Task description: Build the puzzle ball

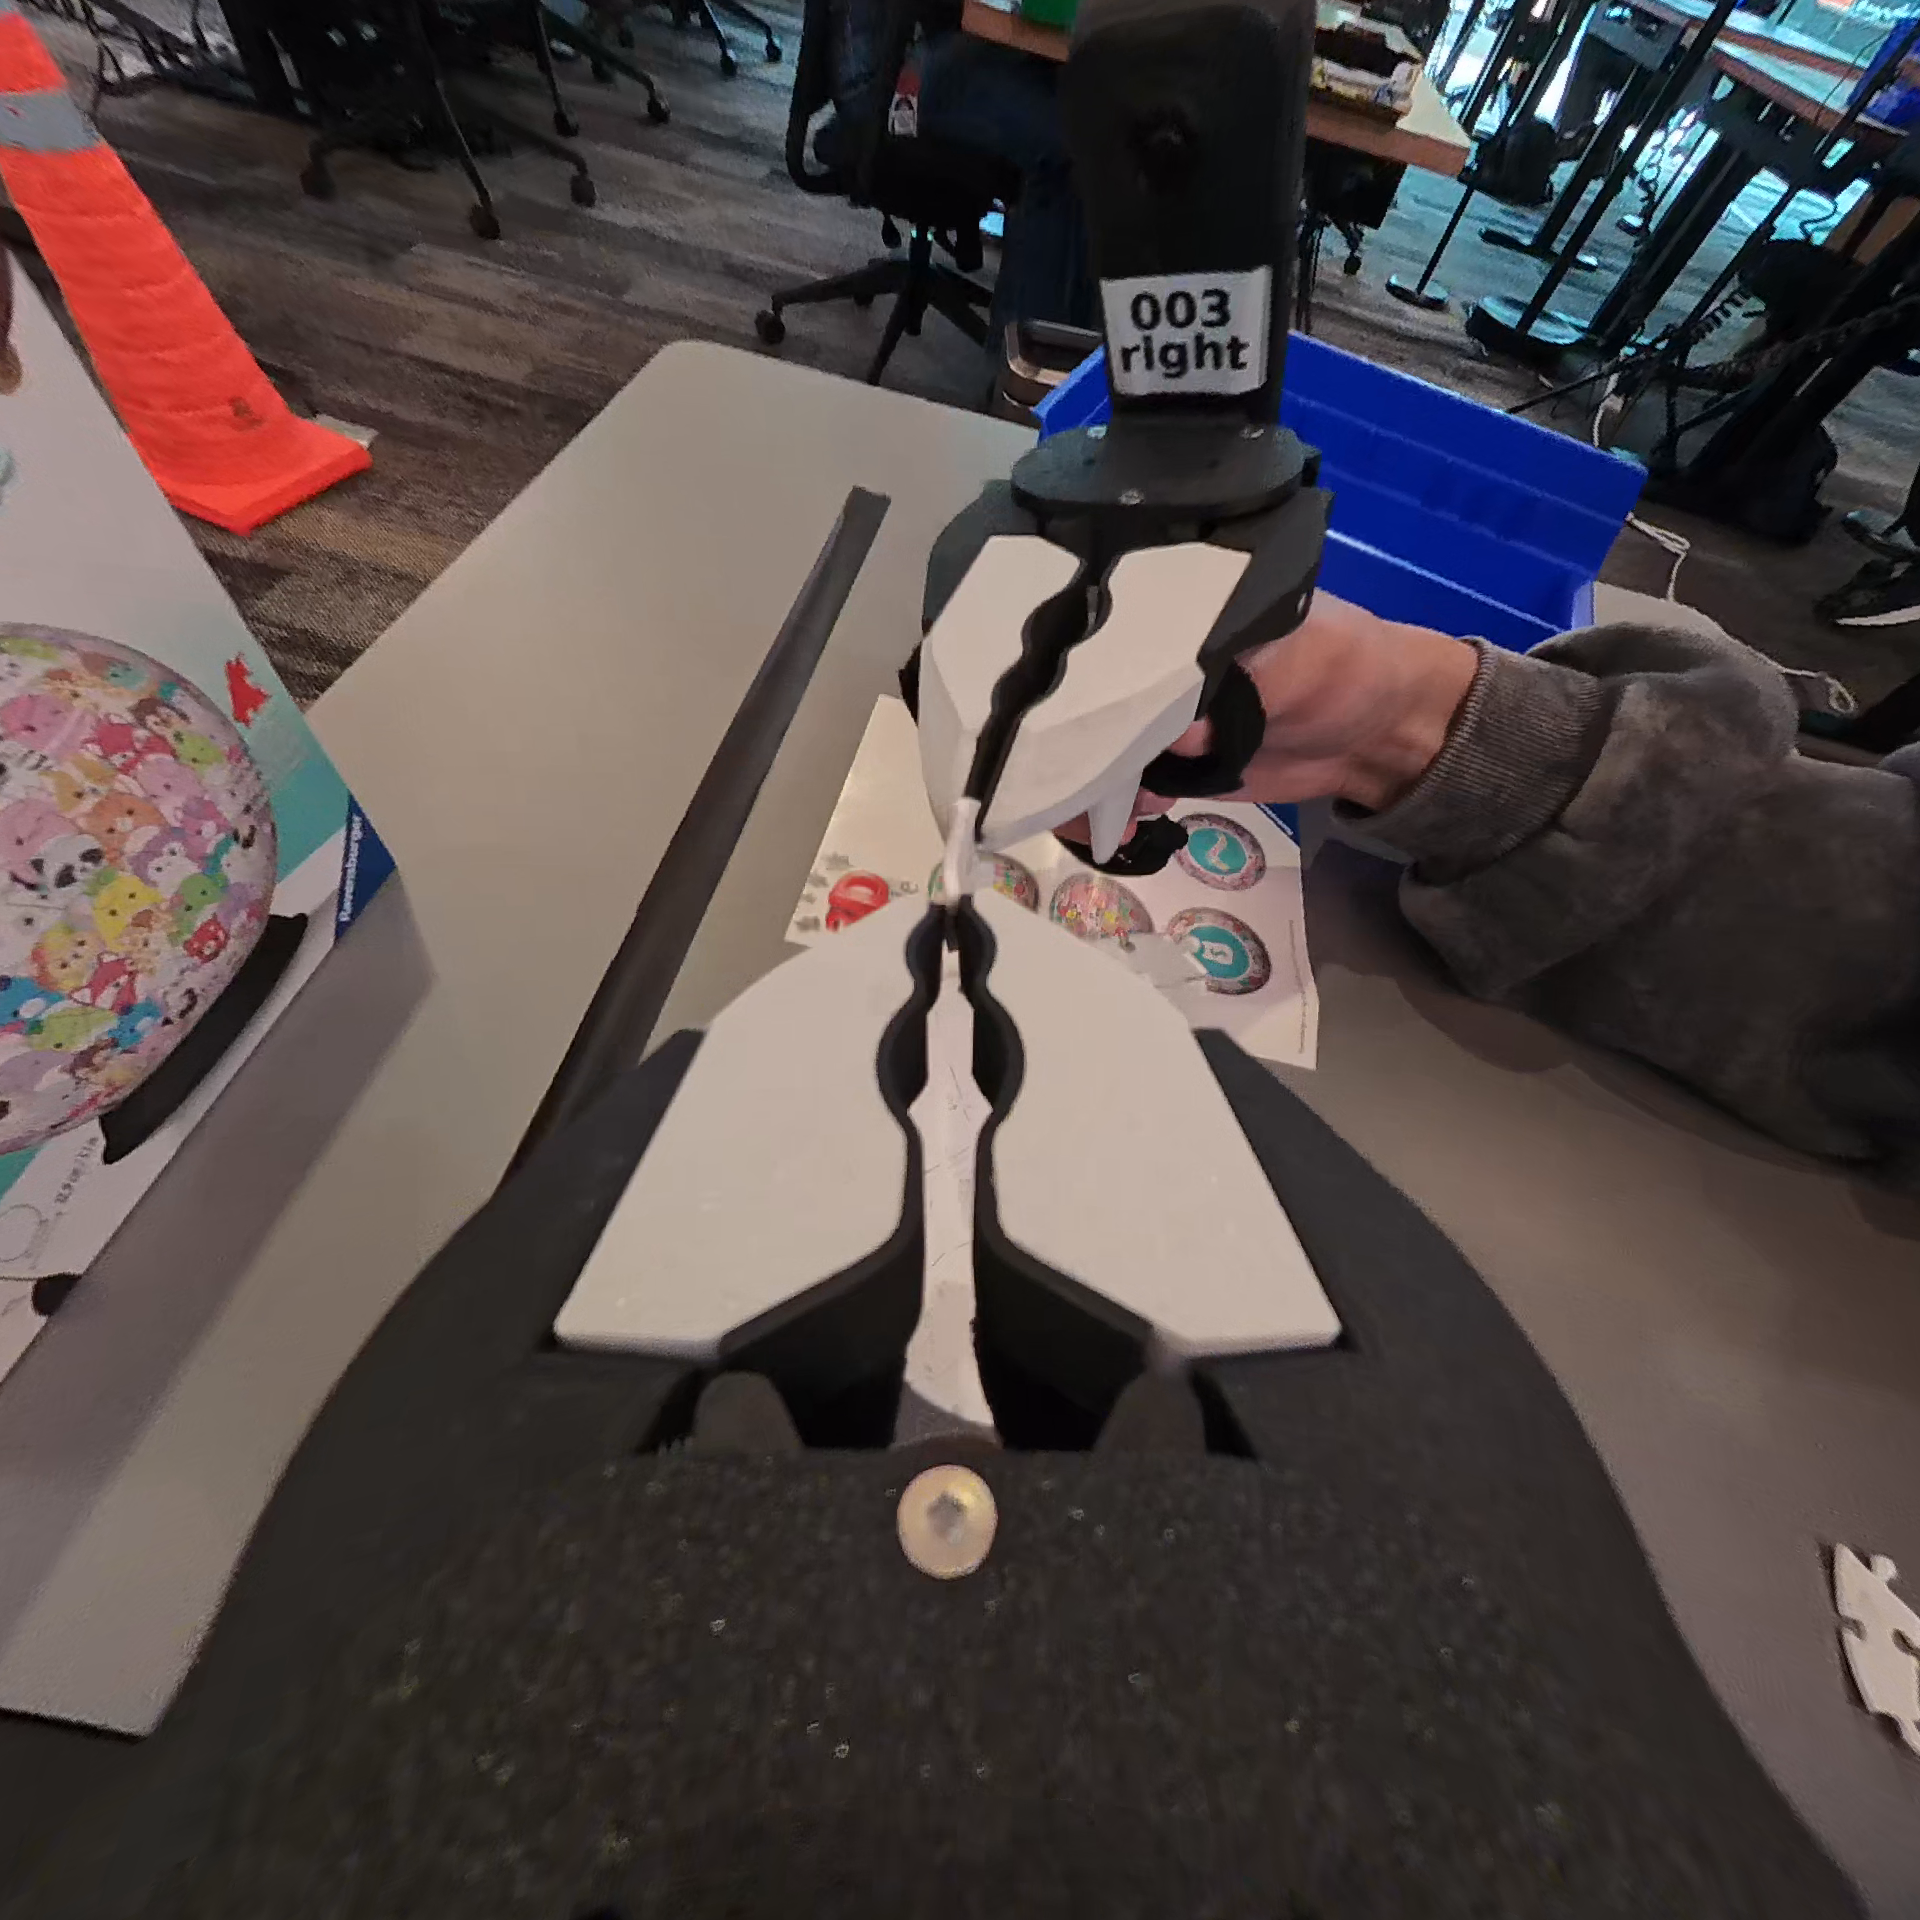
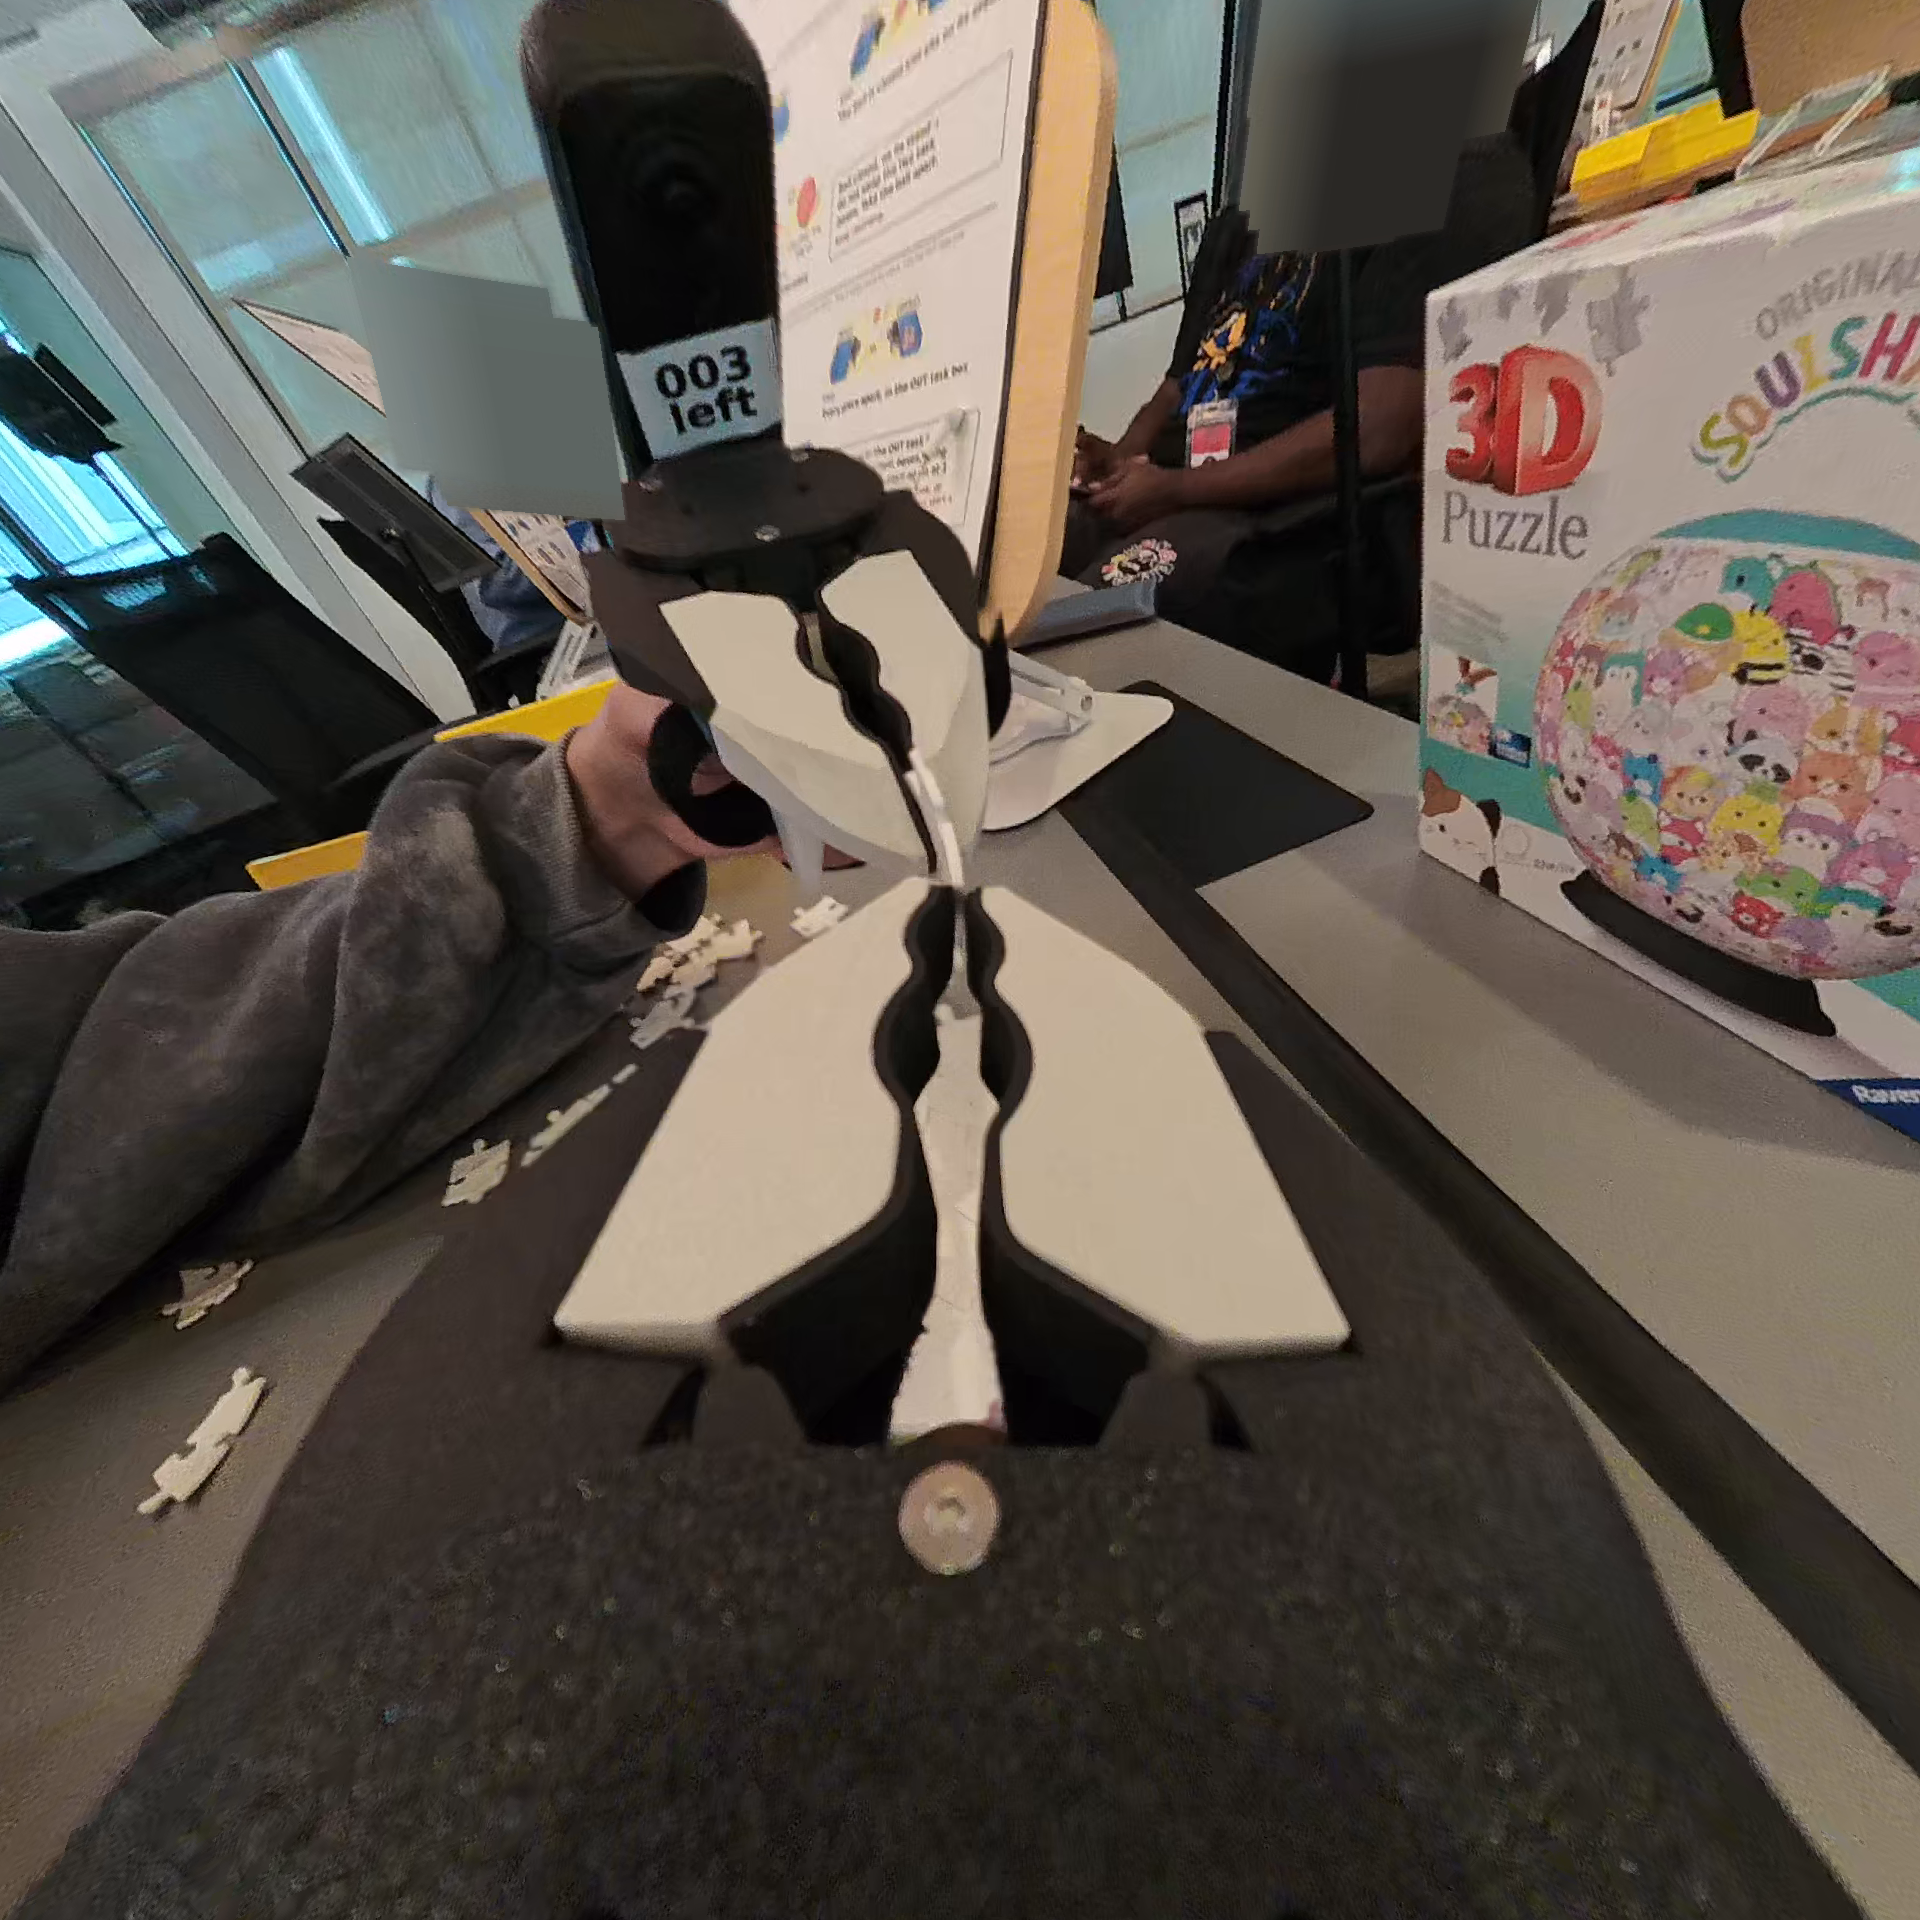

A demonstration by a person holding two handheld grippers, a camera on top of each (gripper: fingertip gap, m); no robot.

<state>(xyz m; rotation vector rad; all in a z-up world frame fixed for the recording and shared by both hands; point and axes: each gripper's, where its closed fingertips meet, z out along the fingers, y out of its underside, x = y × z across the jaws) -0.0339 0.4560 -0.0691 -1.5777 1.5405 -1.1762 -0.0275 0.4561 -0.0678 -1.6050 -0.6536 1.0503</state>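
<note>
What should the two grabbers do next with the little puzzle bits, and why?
Probably push the tips gently together. The left gripper and right gripper are each shut on a white puzzle piece, and the pieces meet edge to edge between them, seemingly not yet locked.

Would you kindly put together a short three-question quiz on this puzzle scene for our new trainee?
1. True or false: the left tool and the right tool each pinch a white puzzle piece, tips nearly meeting.
2. Which lies on the table under the two tools in the left wrist view? A) instruction sheet B) a plate C) a towel
3. In the right wrist view, on which side of the picture does the puzzle box stand?

Key: 1 true; 2 A; 3 the right side.
</note>
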